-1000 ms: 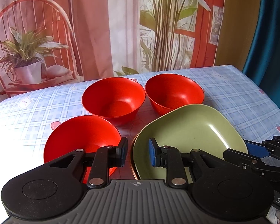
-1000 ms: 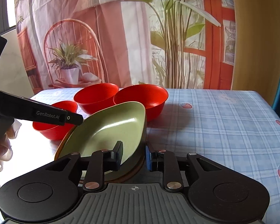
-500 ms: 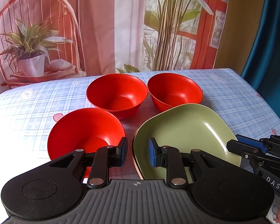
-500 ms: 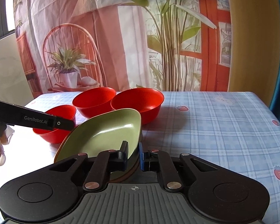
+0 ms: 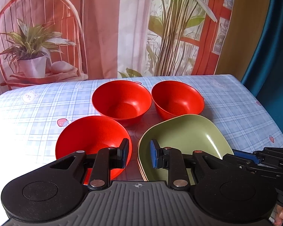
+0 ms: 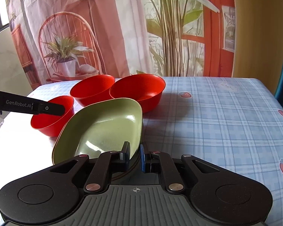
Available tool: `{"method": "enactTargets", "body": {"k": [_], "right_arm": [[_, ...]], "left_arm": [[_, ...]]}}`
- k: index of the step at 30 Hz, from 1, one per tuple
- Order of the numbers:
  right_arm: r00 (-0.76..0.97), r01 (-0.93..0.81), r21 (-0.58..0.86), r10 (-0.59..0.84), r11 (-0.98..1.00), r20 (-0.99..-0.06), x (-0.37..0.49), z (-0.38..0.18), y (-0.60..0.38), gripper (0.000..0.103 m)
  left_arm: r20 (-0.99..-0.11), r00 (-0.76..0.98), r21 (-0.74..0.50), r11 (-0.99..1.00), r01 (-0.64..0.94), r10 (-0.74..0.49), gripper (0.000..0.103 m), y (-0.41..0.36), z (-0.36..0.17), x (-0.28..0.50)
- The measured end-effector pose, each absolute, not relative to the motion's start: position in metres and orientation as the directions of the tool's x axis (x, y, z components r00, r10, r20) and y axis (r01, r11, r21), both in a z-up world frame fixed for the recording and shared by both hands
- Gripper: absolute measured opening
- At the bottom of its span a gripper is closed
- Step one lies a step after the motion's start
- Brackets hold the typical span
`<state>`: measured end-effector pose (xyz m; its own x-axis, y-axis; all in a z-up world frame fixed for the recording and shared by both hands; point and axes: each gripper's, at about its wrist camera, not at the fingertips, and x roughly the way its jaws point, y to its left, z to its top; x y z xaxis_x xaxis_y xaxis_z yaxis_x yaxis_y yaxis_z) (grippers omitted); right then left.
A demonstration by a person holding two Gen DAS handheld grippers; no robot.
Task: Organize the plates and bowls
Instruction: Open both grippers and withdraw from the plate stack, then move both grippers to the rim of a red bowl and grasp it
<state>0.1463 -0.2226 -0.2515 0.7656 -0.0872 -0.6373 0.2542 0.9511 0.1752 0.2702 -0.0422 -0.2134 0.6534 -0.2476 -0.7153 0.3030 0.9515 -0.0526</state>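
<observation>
Three red bowls stand on the checked cloth: a near-left one (image 5: 92, 141), a far-middle one (image 5: 121, 101) and a far-right one (image 5: 177, 98). A green plate (image 5: 186, 139) tops a small stack of plates. My left gripper (image 5: 137, 153) is open and empty, above the gap between the near-left bowl and the plates. My right gripper (image 6: 135, 157) is shut on the near rim of the green plate (image 6: 103, 128), which is tilted. The bowls also show in the right wrist view (image 6: 137, 90).
The table (image 6: 217, 116) with the blue checked cloth extends to the right of the plates. A printed curtain (image 5: 103, 28) hangs behind the table. A blue drape (image 5: 273, 47) is at the right edge. The left gripper's body (image 6: 28, 106) reaches over the near-left bowl.
My right gripper's jaws have narrowed onto the green plate's rim and the plate has tilted. My left gripper has drawn back a little, staying open.
</observation>
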Motion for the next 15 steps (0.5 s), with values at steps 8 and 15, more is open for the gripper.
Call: {"method": "enactTargets", "body": {"k": [8, 15], "right_arm": [[0.784, 0.265, 0.218, -0.079, 0.939, -0.616, 0.154, -0.228, -0.239, 0.015], [0.802, 0.251, 0.197, -0.090, 0.948, -0.590, 0.181, -0.207, -0.255, 0.015]], "left_arm": [[-0.700, 0.667, -0.075, 0.955, 0.285, -0.254, 0.026, -0.032, -0.201, 0.284], [-0.689, 0.675, -0.086, 0.955, 0.286, -0.264, 0.026, -0.033, -0.191, 0.298]]}}
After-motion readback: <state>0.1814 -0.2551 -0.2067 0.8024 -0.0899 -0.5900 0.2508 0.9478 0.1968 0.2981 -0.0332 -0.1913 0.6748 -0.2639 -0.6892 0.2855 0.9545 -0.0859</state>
